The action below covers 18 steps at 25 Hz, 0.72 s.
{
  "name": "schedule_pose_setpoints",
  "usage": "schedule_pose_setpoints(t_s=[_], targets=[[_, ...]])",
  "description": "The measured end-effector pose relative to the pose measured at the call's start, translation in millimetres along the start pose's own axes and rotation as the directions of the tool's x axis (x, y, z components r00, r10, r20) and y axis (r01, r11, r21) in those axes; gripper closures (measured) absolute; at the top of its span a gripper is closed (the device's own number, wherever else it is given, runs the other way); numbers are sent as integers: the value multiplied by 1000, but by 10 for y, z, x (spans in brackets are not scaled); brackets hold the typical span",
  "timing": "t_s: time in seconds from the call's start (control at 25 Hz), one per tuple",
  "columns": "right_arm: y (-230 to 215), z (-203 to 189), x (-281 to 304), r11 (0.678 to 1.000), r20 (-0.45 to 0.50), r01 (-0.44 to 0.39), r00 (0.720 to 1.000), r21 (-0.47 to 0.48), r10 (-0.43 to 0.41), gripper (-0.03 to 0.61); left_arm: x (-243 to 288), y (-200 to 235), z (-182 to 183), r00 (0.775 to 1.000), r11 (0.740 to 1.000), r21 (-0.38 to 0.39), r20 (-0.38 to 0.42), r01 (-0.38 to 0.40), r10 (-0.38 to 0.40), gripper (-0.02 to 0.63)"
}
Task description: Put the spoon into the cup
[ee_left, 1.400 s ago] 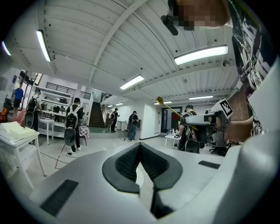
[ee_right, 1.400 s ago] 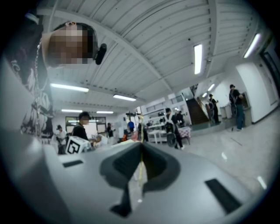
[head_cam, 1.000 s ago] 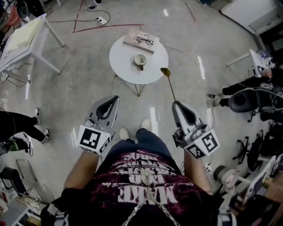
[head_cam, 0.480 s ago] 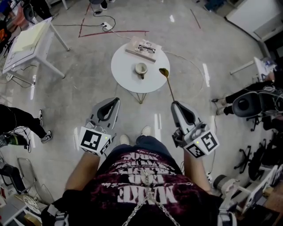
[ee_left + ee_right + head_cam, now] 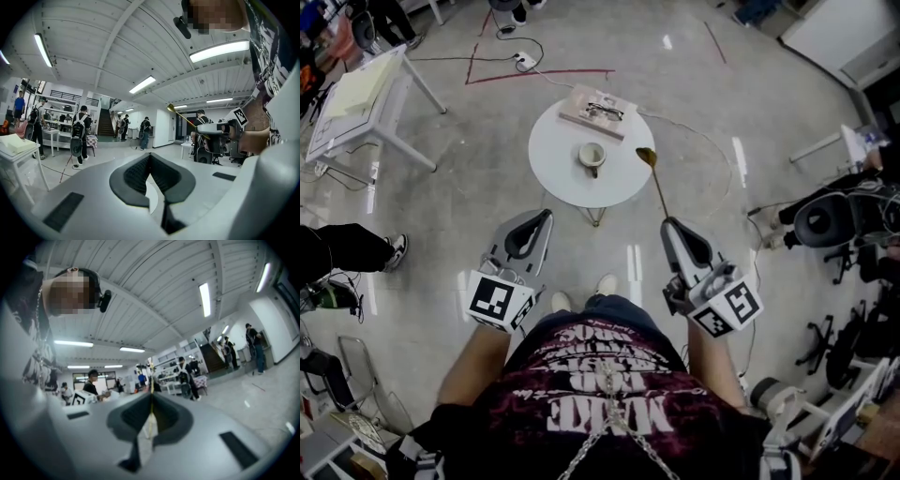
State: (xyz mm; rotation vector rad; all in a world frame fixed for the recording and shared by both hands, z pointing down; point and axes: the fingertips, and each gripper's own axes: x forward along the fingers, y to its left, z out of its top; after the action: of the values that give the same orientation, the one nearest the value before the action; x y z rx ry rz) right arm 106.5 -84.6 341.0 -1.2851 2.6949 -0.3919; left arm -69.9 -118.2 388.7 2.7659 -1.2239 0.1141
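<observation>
Right gripper (image 5: 668, 223), head view: jaws clamped on the tail end of a long, thin gold metal spoon (image 5: 657, 185). The spoon's bowl shows over the right rim of the round white table (image 5: 558, 141), apart from the small cream cup (image 5: 592, 156) at table centre. Left gripper (image 5: 542, 215) is short of the table.

Left gripper view: pads together, nothing between them.

Right gripper view: handle pinched edge-on in the slit.

Judgement: the spoon is light, stiff and slick. An end grip lets it pivot, so pinch firmly. The cup may tip.
</observation>
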Motion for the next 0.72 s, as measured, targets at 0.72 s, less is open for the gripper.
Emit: schedule_pose_setpoints(t_s=[0.72], targets=[[-680, 105, -51, 998, 22, -61, 998, 15, 61, 541, 499, -167, 152, 998, 998, 25, -40, -55, 56, 586]])
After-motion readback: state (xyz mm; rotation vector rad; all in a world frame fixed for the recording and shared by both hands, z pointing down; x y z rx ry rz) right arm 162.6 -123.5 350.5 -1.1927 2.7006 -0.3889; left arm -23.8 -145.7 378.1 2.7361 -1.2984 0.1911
